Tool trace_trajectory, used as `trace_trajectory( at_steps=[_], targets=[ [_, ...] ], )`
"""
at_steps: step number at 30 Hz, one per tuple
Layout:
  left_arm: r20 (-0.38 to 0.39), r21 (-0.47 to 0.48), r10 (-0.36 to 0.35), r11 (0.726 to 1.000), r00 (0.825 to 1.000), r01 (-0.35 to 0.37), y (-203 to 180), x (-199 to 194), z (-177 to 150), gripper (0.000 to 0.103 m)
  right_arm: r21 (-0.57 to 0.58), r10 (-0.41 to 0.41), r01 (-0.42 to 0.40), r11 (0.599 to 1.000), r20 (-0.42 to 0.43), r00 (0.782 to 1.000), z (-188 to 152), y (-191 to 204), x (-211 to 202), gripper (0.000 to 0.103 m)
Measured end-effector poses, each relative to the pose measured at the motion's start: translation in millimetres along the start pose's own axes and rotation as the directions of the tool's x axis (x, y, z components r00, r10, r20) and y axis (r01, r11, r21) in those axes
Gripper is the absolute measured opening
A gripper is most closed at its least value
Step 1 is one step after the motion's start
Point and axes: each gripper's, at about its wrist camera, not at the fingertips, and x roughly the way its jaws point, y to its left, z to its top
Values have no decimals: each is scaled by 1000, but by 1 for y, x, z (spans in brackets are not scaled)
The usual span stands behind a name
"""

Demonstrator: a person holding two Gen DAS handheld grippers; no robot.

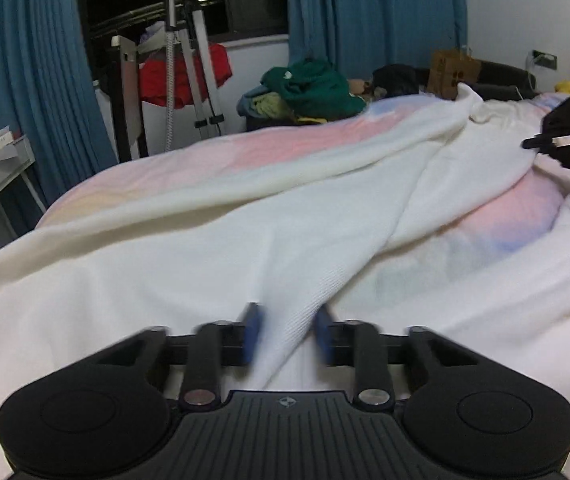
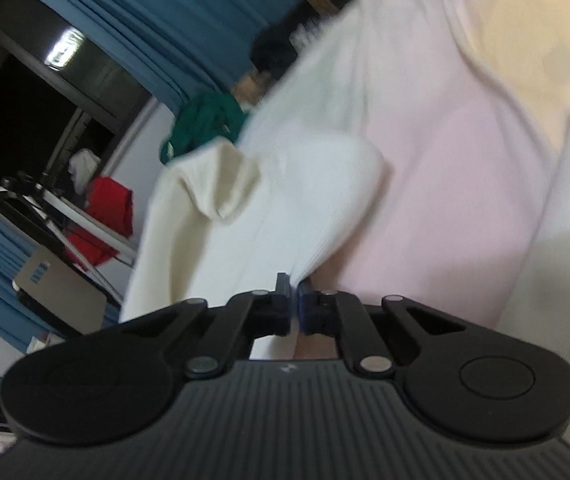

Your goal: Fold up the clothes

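Left gripper (image 1: 288, 330) parted around ribbed cream sweater (image 1: 189, 240) fold, right gripper (image 2: 292, 304) pinching its edge, pastel bedsheet (image 1: 213, 152)

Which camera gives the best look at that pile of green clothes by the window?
The left wrist view: the green clothes sit upright, fairly sharp, heaped beyond the bed. In the right wrist view they are only a small, tilted, blurred patch behind the white garment.

left wrist: low, level | right wrist: rolled, close | shared: green pile (image 1: 309, 88), seemingly
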Motion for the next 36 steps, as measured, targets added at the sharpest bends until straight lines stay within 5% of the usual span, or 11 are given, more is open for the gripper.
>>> trace_trajectory(
  at_steps=[5,14,17,19,23,26,28,30,32,34,36],
  targets=[
    [58,-81,-51,995,997,56,19,-25,9,8,-79,12,-5,997,89,996,10,11,-25,5],
    [110,-315,-190,924,976,216,66,-90,14,7,-81,-232,231,969,8,973,9,-18,-33,8],
    [101,-350,-191,912,976,215,72,-91,12,7,-145,-374,389,910,124,919,12,-5,-48,11],
    [104,-362,-189,907,976,214,75,-91,10,7,-174,-390,425,888,204,898,14,1,-63,12],
    [132,-369,-194,901,972,230,77,-86,9,8,-199,-241,277,940,185,953,16,22,-72,49],
    [155,-393,-206,884,966,251,81,-81,7,8,-205,-97,103,973,38,995,13,51,-43,64],
    [164,-400,-212,878,963,261,83,-77,5,8,-168,-31,13,986,-105,994,12,74,-10,63],
    [174,-406,-221,871,960,275,85,-74,3,8,-207,-117,77,975,-192,974,10,102,30,63],
    [183,-413,-231,864,956,288,88,-73,0,8,-299,-274,217,929,-163,948,7,125,61,64],
    [194,-417,-239,858,951,301,90,-72,-2,7,-326,-310,262,908,-104,945,9,138,81,57],
    [214,-423,-244,850,946,315,93,-70,-3,7,-349,-391,351,869,-50,919,12,148,96,9]
  ],
)
